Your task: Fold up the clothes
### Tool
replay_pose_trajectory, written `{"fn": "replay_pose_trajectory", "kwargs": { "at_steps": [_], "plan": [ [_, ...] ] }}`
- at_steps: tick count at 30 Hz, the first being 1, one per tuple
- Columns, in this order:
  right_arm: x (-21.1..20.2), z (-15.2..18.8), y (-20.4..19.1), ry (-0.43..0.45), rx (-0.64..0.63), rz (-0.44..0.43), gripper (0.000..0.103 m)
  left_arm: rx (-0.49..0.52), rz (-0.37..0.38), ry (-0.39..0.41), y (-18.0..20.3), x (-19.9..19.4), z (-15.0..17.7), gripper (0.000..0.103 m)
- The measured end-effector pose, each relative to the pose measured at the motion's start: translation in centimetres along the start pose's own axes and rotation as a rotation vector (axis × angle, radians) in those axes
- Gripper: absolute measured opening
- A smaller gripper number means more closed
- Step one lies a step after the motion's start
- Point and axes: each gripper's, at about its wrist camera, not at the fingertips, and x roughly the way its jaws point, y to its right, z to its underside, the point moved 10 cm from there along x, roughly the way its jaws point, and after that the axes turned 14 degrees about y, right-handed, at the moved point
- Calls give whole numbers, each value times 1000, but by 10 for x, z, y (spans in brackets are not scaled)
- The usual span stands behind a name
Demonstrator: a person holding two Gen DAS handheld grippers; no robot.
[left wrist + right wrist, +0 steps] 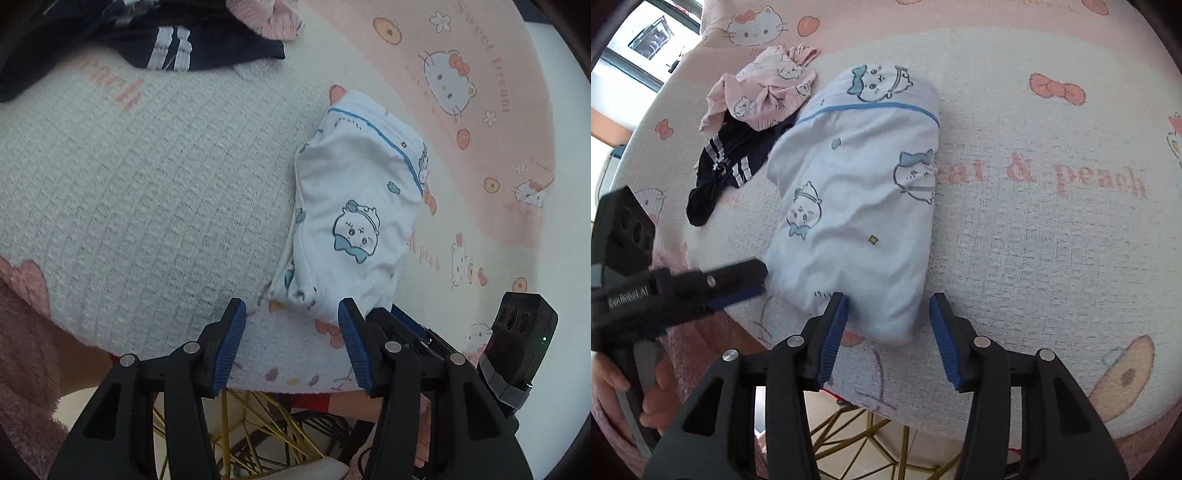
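A white garment with blue cartoon prints and a blue stripe lies folded on the towel-covered table, in the left wrist view (354, 206) and in the right wrist view (857, 192). My left gripper (291, 314) is open and empty, its fingertips at the garment's near edge. My right gripper (890, 306) is open, its jaws on either side of the garment's near end, not closed on it. The left gripper also shows from the side in the right wrist view (738, 280), at the garment's left edge. The right gripper's body shows in the left wrist view (517, 339).
A dark navy garment with white stripes (727, 162) and a crumpled pink garment (764, 88) lie at the far left of the table; both also show in the left wrist view, navy (155, 40), pink (266, 18). The table edge (923, 424) runs under my grippers, a gold wire frame (864, 443) below.
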Motion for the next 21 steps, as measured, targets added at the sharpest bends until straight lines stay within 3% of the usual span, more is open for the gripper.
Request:
{"fn": "replay_pose_trajectory", "kwargs": {
  "at_steps": [3,7,9,10,14,16,19,21],
  "plan": [
    [2,2,-5,10,-38,1,40,-24,85,-57,11,4,19,54],
    [-4,5,-3,20,-36,-3,34,-7,75,15,22,14,9,54],
    [-9,3,1,28,-16,1,34,27,73,48,31,19,2,29],
    [-10,-1,5,47,-5,20,34,52,70,59,35,22,0,10],
    [-15,-19,20,124,40,92,36,95,61,79,32,13,-10,10],
    [-4,-20,18,113,42,97,36,101,54,86,24,3,-16,10],
    [10,-11,-6,86,-25,72,32,172,-24,115,13,-11,-25,10],
    [8,-15,-13,100,-52,72,30,270,-152,128,1,-21,-35,10]
  ]
}}
